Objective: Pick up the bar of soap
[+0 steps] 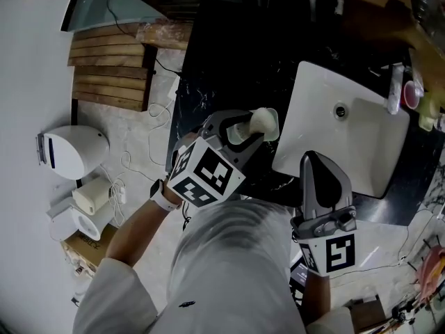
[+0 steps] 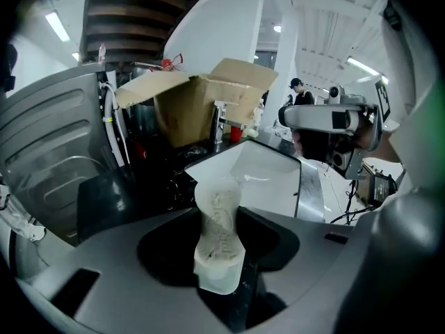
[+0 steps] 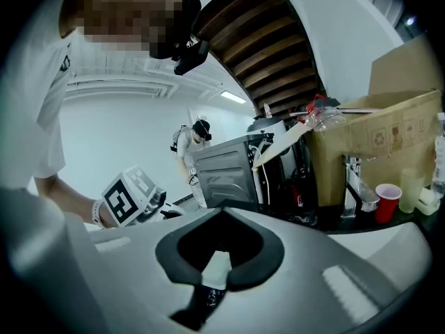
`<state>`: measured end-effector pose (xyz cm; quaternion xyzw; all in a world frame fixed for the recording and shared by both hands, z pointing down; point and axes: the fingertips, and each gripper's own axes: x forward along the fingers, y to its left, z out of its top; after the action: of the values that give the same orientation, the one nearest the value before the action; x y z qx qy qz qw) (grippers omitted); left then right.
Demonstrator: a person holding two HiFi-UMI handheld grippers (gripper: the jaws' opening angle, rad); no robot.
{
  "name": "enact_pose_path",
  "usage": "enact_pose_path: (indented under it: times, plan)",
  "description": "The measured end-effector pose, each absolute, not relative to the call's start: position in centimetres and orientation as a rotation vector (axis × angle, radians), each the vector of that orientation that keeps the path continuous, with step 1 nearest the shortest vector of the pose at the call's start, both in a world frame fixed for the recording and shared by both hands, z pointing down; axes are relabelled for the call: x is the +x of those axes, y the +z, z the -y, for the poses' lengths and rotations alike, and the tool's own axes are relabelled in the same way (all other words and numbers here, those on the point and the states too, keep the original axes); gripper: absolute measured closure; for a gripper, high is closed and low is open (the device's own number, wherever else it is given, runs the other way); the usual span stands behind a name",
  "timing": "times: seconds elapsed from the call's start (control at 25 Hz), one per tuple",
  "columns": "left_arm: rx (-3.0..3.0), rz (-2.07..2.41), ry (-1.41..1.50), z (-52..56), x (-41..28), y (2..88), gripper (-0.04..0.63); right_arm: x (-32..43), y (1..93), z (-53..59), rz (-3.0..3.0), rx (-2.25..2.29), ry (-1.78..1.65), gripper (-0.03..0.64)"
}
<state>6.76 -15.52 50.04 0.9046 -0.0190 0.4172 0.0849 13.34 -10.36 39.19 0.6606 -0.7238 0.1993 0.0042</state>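
One bar in the left grip

You are pinching the bar of soap [image 2: 220, 232] edge-on between the jaws of the left gripper [image 1: 245, 131]. The jaws are standing wide because the bar fills the gap. You are holding it over the dark counter [image 1: 229, 61], just left of the white sink [image 1: 368, 145]. It appears lifted, so the pickup looks done. You are holding the right gripper [image 1: 318, 164] pressed together and empty by the sink's near edge, probably to stay clear.
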Motion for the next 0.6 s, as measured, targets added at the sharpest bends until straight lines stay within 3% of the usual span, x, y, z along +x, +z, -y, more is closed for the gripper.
enact_pose_path:
  times: [0.6]
  plan:
    - [2.902,0.291,0.616,16.7,6.1,39.5,0.422,12.1,34.9,9.5,2.269,2.059,0.486,0.607]
